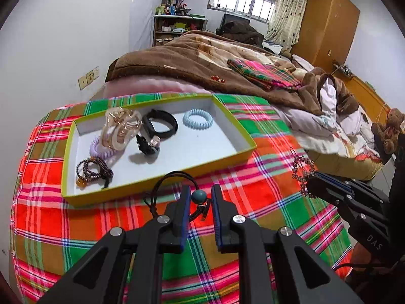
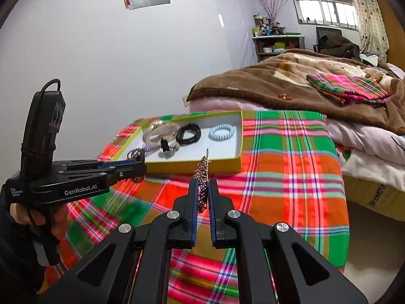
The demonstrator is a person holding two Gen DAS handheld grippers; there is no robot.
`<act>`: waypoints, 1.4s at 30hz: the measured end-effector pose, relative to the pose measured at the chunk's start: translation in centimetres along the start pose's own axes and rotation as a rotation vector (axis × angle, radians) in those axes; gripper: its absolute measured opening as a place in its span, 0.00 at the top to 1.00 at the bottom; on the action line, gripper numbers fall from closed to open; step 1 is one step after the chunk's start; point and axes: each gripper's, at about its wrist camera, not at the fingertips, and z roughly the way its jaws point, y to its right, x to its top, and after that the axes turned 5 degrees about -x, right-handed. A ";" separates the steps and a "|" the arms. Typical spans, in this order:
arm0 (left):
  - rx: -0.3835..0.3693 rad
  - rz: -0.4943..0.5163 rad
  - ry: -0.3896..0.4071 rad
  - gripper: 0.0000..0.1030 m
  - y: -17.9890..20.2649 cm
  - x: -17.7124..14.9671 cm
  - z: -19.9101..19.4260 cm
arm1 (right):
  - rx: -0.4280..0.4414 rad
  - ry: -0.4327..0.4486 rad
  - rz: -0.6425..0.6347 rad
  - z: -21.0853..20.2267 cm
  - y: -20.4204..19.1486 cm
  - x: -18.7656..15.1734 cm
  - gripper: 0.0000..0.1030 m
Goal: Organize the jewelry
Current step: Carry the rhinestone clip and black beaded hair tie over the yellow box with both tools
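A yellow-green tray (image 1: 157, 178) with a white floor lies on the plaid cloth. In it are a clear hair claw (image 1: 121, 129), a black band (image 1: 162, 124), a light blue spiral tie (image 1: 198, 119), a purple spiral tie (image 1: 101, 152), a brown beaded bracelet (image 1: 92, 169) and a small black clip (image 1: 145, 147). My left gripper (image 1: 200, 190) hovers just before the tray's near wall, shut on a black cord bracelet with a teal bead (image 1: 197, 197). To its right, my right gripper (image 2: 203, 181) is shut on a sparkly beaded hair clip (image 2: 201, 167), held upright above the cloth.
The plaid cloth (image 2: 278, 164) covers a raised surface beside a bed with a brown blanket (image 1: 192, 60) and a folded plaid cloth (image 1: 265, 73). A white wall stands on the left. A hand (image 2: 58, 220) holds the left gripper's handle.
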 end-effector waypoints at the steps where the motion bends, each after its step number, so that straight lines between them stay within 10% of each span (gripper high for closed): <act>1: 0.001 0.003 0.002 0.84 -0.1 0.2 -0.1 | -0.001 0.006 -0.002 0.0 -0.1 0.4 0.93; 19: -0.054 -0.019 0.068 0.84 -2.1 6.1 -0.4 | -0.024 -0.006 -0.037 4.1 -0.9 5.1 0.93; 42: -0.093 -0.038 -0.084 0.83 -2.7 5.5 8.3 | -0.046 -0.214 -0.014 14.5 1.5 6.0 0.93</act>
